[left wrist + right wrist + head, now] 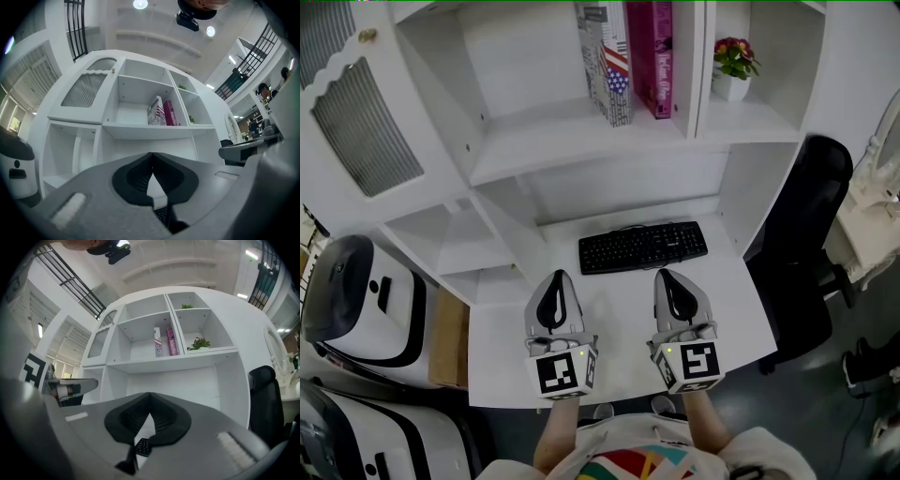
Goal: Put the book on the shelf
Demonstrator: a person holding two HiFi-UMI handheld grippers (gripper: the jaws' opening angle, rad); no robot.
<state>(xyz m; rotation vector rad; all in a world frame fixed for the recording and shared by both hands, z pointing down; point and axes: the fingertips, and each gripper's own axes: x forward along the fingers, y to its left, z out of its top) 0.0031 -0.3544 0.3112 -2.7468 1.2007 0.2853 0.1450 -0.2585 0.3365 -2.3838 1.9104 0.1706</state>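
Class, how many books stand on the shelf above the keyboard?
2: a flag-patterned book and a magenta book right of it, both upright in the middle compartment. None seems hidden.

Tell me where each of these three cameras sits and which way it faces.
Head view: on the person's head, facing steeply down at the keyboard; both forearms, left tool and right tool show.
Left gripper view: on the left tool, facing the shelf along its shut jaws.
Right gripper view: the same from the right tool.
Shared: all show the books.
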